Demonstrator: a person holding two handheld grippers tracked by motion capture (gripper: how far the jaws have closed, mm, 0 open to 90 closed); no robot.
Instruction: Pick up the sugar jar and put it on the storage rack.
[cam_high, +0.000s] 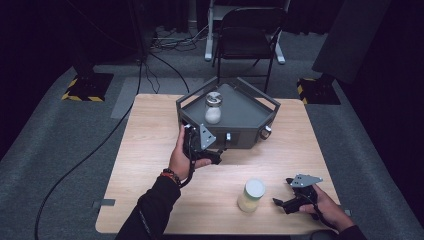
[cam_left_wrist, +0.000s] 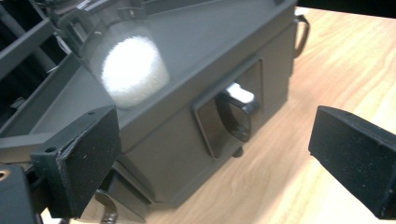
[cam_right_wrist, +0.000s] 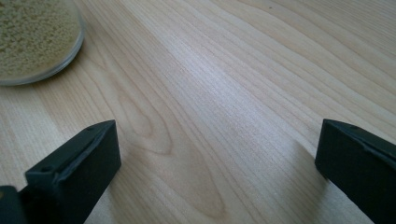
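On the wooden table (cam_high: 145, 150), the left gripper (cam_high: 192, 134) hovered against the grey tray's (cam_high: 245, 112) front corner, a white-filled jar (cam_high: 213, 108) stood inside, and the right gripper (cam_high: 289, 192) rested near a yellowish jar (cam_high: 251, 195).

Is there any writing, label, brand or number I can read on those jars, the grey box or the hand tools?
None can be read.
Clear glass jar of white grains: no label.
White-lidded jar of yellow grains: no label.
Dark grey metal box: no markings.
Left tool, right tool: no markings.
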